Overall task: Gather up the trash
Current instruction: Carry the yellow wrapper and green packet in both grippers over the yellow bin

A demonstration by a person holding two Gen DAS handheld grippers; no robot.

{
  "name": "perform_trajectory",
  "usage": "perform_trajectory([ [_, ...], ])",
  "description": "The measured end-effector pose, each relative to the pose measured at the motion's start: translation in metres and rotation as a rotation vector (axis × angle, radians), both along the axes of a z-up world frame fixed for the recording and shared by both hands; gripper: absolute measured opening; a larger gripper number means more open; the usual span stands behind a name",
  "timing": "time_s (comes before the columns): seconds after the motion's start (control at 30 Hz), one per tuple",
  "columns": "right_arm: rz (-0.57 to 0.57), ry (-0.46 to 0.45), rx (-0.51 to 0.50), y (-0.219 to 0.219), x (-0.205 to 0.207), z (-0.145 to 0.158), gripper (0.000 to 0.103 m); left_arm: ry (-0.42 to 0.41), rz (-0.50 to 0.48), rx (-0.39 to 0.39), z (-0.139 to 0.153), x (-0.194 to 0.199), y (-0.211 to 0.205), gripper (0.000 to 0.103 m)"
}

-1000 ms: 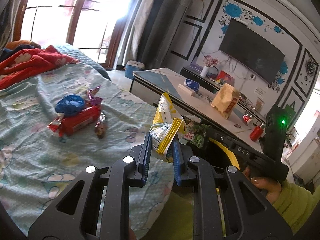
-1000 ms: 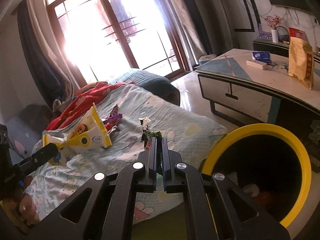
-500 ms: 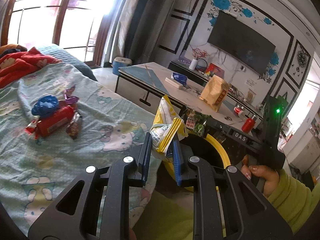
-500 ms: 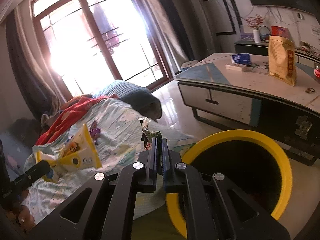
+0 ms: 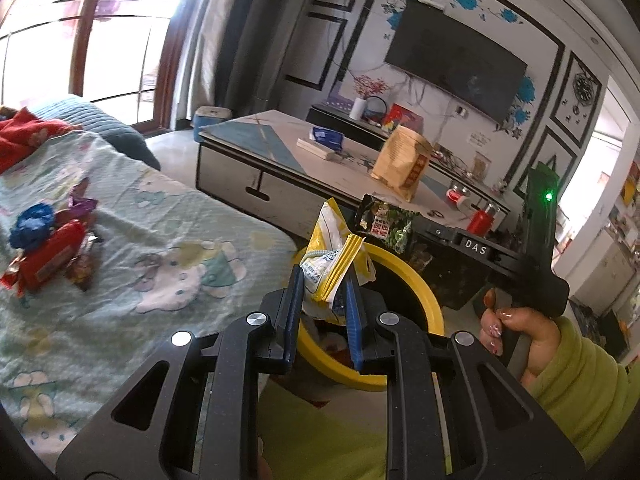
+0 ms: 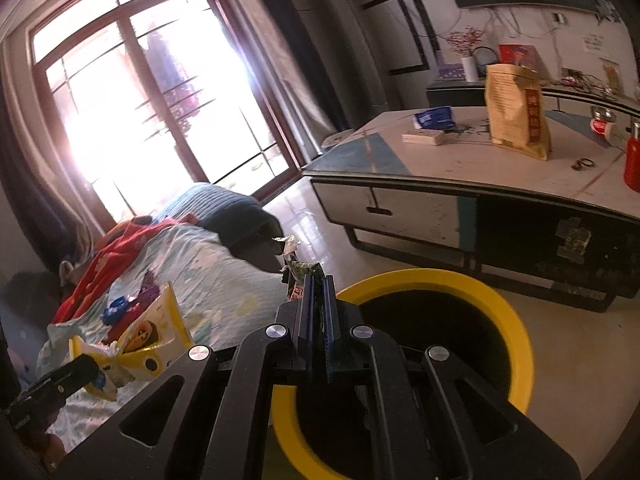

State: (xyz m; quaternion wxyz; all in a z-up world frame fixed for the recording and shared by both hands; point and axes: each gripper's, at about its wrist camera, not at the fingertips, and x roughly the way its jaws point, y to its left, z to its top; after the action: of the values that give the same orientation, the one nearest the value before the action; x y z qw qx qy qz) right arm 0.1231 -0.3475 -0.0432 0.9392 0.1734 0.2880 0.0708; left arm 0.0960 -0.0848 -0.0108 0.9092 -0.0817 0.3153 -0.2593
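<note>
My left gripper [image 5: 322, 280] is shut on a yellow and white snack bag [image 5: 334, 252] and holds it over the near rim of a yellow-rimmed bin [image 5: 416, 280]. My right gripper [image 6: 318, 284] is shut on a green wrapper [image 6: 298, 270], seen in the left wrist view [image 5: 386, 222] above the bin's far side. The bin [image 6: 516, 328] lies just ahead and right of the right gripper. The yellow bag also shows in the right wrist view [image 6: 152, 336]. More wrappers, red [image 5: 48, 258], blue [image 5: 32, 220] and purple, lie on the bed.
The bed with a pale green cartoon sheet [image 5: 160, 248] is on the left, a red blanket [image 6: 108, 264] at its far end. A low table [image 6: 460, 168] behind the bin carries a brown bag [image 6: 516, 112], a box and a red bottle.
Both grippers have swung from the bed toward the bin, each still holding its wrapper. The bin now sits right under the fingers in both views.
</note>
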Motion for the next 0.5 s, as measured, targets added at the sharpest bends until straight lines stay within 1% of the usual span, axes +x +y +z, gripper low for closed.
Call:
perform_trajectory([
  [0.27, -0.083, 0.019, 0.020, -0.033, 0.001, -0.006, 0.004, 0.009, -0.066, 0.025, -0.006, 0.007, -0.031, 0.014],
  [0.5, -0.108, 0.042, 0.021, -0.052, 0.005, -0.013, 0.004, 0.024, -0.115, 0.054, -0.017, 0.013, -0.055, 0.014],
])
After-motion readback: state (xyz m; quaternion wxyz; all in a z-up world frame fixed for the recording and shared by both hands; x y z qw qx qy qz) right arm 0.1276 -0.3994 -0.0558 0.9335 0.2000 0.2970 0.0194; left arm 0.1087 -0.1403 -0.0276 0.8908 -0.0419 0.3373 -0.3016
